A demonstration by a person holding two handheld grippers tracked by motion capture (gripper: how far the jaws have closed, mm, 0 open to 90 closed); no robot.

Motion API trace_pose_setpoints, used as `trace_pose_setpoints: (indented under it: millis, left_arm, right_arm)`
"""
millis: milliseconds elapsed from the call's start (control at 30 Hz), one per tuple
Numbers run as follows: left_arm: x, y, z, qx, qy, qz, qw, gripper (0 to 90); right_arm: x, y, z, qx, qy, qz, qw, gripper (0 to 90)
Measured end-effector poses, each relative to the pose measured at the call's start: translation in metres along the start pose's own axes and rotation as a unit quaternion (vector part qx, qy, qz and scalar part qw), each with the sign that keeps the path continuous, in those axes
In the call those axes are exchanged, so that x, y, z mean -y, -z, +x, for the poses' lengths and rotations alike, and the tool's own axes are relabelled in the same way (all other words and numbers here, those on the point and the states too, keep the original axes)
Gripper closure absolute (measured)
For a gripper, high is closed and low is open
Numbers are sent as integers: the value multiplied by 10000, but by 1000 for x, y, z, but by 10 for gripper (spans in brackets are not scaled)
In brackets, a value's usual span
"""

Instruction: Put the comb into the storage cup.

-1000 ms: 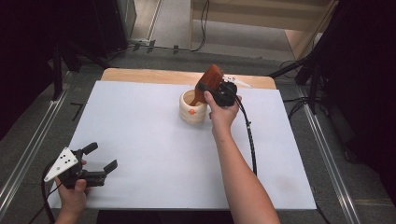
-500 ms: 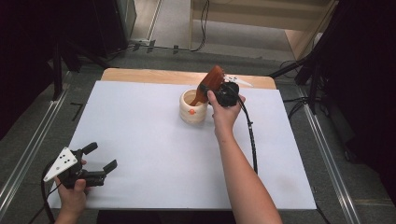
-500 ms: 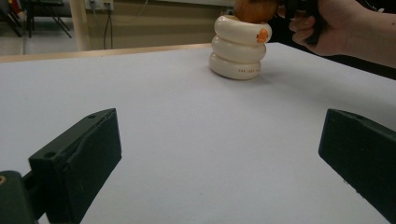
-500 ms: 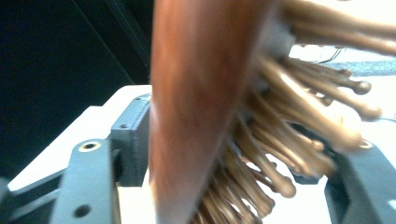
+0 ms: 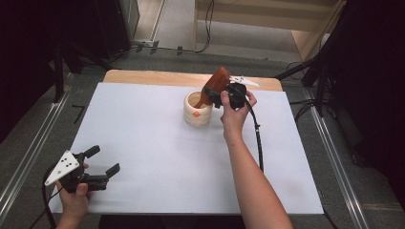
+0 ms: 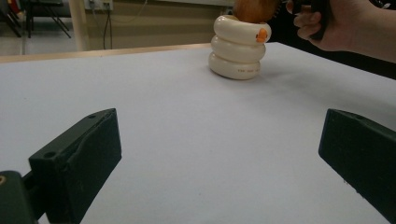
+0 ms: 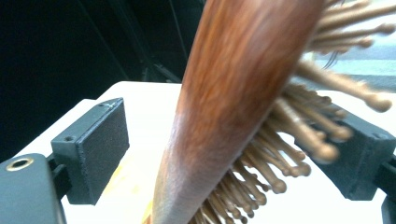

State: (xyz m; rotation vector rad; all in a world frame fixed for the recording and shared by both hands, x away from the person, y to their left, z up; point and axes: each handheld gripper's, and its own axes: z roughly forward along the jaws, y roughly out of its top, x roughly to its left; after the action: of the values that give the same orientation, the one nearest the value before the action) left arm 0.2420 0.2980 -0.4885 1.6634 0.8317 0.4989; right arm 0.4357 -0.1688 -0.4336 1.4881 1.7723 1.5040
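Observation:
A wooden hairbrush (image 5: 218,81) stands tilted with its handle down in a cream ringed cup (image 5: 197,113) at the back middle of the white table. My right gripper (image 5: 213,93) sits around the brush head. In the right gripper view its jaws stand apart on either side of the brush (image 7: 233,107): a gap shows at the left pad and the bristles reach toward the right one. My left gripper (image 5: 106,160) rests open and empty near the front left corner. The left gripper view looks across the table at the cup (image 6: 236,51) and the brush (image 6: 254,7).
White sheet (image 5: 157,157) covers the table, with a wooden strip (image 5: 157,76) along its far edge. Metal rails (image 5: 28,152) run along both sides on the floor. A black cable (image 5: 259,143) trails from the right gripper beside the forearm.
The brush stays leaning in the cup. My right hand has shifted only slightly to the right. The left gripper has not moved.

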Motion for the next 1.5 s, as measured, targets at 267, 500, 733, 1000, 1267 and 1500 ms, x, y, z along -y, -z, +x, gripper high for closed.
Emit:
trace_pose_setpoints:
  millis: [267, 500, 733, 1000, 1267, 1500]
  left_arm:
    - [0, 0, 0, 3, -4, -8, 10000, 0]
    - [0, 0, -1, 0, -3, -8, 10000, 0]
    - [0, 0, -1, 4, -12, -8, 10000, 0]
    - [0, 0, -1, 6, -26, 0, 10000, 0]
    - [0, 0, -1, 15, -30, -6, 10000, 0]
    - [0, 0, -1, 13, -34, -1, 10000, 0]
  right_arm:
    - [-4, 8, 1, -51, 108, -55, 9999, 0]
    - [-7, 14, 2, 25, 261, -84, 9996, 0]
    - [-12, 22, 3, 92, 353, -144, 9992, 0]
    - [-14, 31, 6, 145, 462, -138, 9987, 0]
    - [-14, 41, 10, 138, 603, -165, 9979, 0]
    - [-11, 50, 9, 141, 699, -190, 9973, 0]
